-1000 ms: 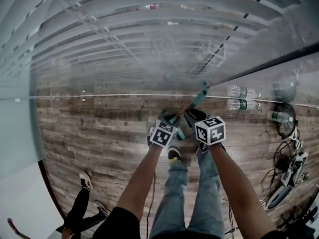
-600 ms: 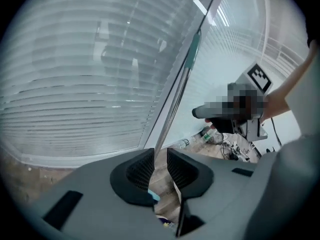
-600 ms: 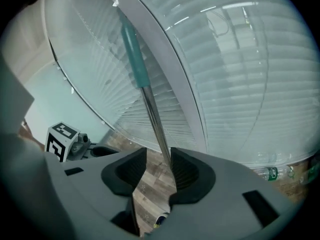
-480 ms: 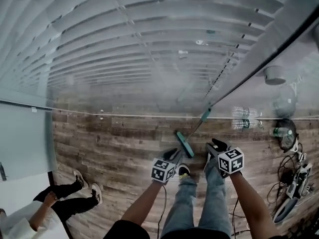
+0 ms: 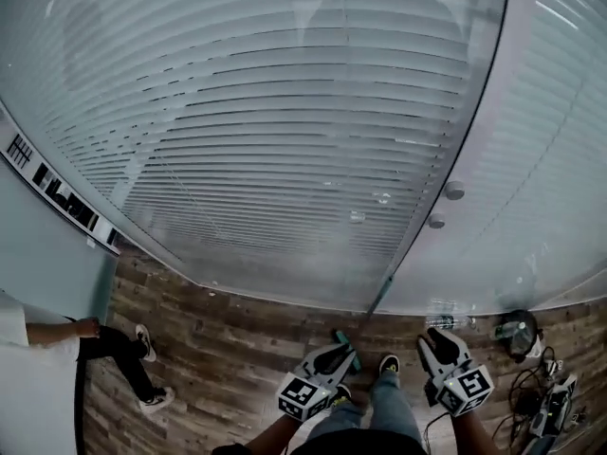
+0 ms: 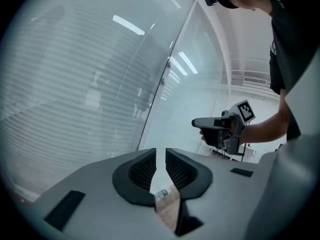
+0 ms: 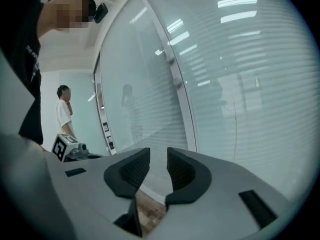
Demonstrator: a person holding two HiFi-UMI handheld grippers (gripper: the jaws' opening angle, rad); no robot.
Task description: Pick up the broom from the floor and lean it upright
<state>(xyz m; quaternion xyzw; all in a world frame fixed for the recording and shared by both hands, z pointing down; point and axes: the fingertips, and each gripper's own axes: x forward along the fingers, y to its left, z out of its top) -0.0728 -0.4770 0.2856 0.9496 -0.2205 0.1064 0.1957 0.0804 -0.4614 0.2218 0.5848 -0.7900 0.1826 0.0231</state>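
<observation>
The broom (image 5: 377, 301) stands with its teal head (image 5: 346, 341) on the wooden floor. Its thin handle leans up against the glass wall, along the dark door seam. My left gripper (image 5: 343, 354) hangs just in front of the broom head and does not grip it. Its jaws (image 6: 161, 156) have just been closing and keep a narrow gap with nothing between them. My right gripper (image 5: 430, 336) is off to the right of the broom. Those jaws (image 7: 158, 156) have also just been closing, and the gap between them is empty.
Glass wall with blinds (image 5: 285, 140) fills the front; two round door knobs (image 5: 454, 190) sit by the seam. Bottles (image 5: 450, 322), a dark fan (image 5: 518, 330) and cables (image 5: 550, 415) lie at the right. A person's legs (image 5: 119, 349) stretch out at the left.
Both grippers have come away from the broom, which they held between them a second ago. The broom now leans alone on the glass. The head view has tilted up the wall.
</observation>
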